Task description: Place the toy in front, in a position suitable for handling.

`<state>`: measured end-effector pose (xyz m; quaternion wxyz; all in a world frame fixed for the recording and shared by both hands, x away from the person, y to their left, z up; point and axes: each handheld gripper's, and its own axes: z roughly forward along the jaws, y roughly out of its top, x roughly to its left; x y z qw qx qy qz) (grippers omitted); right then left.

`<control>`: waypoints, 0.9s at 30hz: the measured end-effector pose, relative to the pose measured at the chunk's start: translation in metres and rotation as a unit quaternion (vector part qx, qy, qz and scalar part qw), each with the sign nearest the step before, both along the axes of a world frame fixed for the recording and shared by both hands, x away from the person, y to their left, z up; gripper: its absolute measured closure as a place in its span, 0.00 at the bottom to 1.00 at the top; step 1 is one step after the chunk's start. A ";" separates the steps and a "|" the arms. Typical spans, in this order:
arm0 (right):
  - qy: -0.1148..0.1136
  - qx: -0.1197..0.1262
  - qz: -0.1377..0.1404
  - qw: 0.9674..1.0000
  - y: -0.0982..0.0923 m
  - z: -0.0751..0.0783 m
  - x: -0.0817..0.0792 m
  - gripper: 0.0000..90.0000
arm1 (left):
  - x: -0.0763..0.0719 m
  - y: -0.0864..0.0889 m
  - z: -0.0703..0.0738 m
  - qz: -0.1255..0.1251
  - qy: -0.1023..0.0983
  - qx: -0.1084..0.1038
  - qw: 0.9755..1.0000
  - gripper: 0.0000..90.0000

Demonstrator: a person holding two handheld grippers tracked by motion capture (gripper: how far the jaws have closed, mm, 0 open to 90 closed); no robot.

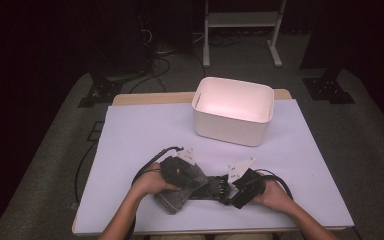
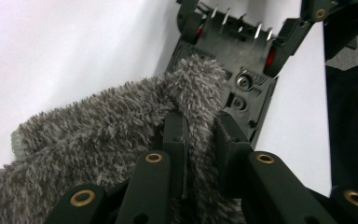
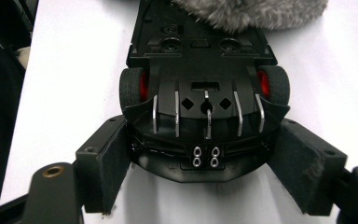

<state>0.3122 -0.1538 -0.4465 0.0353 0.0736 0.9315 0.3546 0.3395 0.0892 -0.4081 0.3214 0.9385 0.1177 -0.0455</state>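
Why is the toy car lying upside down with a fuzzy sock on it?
The toy car lies belly-up, wheels in the air, between the right gripper's jaws. The left gripper pinches the grey fuzzy sock over its far end. The white bin looks fine.

Left forearm: comes in from the near edge, angled toward table centre.
Left hand (image 1: 150, 185): wrapped over its tool, low at the table.
Left gripper (image 2: 200, 140): jaws drawn close, pinching grey fuzzy cloth (image 2: 98, 135).
Right hand (image 1: 272, 196): behind its tool, low, facing the left one.
Right gripper (image 3: 205, 163): jaws wide, pads against both sides of the toy car (image 3: 205, 84), wheels up.
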 end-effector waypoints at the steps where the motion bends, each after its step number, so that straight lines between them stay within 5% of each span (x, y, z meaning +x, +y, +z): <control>1: 0.001 0.001 -0.001 1.000 0.000 0.000 0.000 0.26 | -0.001 -0.003 0.001 -0.008 0.000 0.000 1.000 0.86; 7: -0.006 0.017 -0.006 1.000 0.002 0.004 -0.001 0.26 | -0.015 -0.035 0.014 -0.061 -0.010 -0.020 0.998 0.86; 12: -0.012 0.014 -0.007 1.000 0.005 0.005 -0.003 0.26 | -0.025 -0.057 0.021 -0.100 -0.022 -0.015 0.995 0.86; 16: -0.016 0.011 -0.005 1.000 0.005 0.004 -0.003 0.26 | -0.021 -0.051 0.018 -0.090 -0.025 -0.003 0.996 0.86; 20: -0.015 0.009 -0.004 1.000 0.005 0.003 -0.002 0.26 | -0.011 -0.033 0.015 -0.043 -0.042 0.023 0.998 0.86; 23: -0.010 0.012 -0.005 1.000 0.006 0.004 -0.002 0.26 | -0.003 -0.026 0.013 -0.026 -0.030 0.011 0.999 0.86; 27: -0.018 0.003 -0.004 1.000 0.008 0.003 -0.002 0.26 | -0.003 -0.035 0.014 -0.033 -0.029 0.002 0.999 0.86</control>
